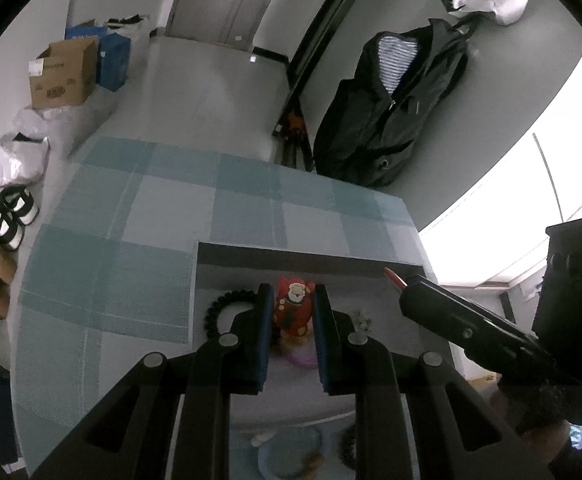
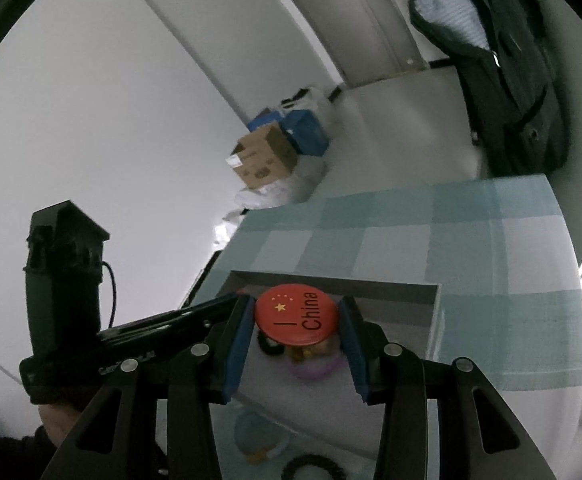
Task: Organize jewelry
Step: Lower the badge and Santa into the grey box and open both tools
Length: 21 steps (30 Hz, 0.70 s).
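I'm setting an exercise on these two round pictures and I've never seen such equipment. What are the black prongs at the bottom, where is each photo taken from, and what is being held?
Each picture comes from a fisheye camera fixed on a hand-held two-finger gripper, looking along its fingers. The prongs are those fingers.

The left gripper holds a small red Santa ornament. The right gripper clamps a round red badge printed "China".

Both hover over a shallow grey tray on a blue checked tablecloth. In the tray lie a black beaded bracelet and a purple ring-shaped piece.
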Available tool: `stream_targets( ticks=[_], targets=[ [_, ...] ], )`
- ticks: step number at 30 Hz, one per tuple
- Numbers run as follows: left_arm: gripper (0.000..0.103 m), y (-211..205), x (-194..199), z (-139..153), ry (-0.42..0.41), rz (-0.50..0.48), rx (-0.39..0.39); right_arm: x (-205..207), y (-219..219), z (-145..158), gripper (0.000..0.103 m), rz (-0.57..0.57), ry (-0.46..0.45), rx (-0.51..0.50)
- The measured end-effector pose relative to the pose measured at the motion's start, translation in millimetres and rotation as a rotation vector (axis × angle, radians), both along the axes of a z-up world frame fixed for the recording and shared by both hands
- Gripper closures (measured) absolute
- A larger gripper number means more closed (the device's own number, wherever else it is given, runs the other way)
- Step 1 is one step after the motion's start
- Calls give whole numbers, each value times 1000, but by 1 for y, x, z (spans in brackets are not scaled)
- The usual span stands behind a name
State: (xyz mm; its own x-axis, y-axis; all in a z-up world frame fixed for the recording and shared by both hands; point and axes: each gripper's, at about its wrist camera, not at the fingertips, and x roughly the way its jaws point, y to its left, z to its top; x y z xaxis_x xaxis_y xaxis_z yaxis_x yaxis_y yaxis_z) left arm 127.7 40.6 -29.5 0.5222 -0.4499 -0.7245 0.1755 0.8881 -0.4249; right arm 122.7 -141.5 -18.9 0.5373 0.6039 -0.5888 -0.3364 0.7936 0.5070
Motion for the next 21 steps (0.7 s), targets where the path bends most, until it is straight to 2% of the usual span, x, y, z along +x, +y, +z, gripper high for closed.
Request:
stream_targets(
  ticks=[11, 21],
  targets=[
    [89, 1, 11, -3, 19, -27, -26, 11, -2, -10, 61, 9, 47, 5],
    [89, -1, 17, -3, 23, -38, -63, 14, -3, -10, 61, -2, 48, 14]
  ],
)
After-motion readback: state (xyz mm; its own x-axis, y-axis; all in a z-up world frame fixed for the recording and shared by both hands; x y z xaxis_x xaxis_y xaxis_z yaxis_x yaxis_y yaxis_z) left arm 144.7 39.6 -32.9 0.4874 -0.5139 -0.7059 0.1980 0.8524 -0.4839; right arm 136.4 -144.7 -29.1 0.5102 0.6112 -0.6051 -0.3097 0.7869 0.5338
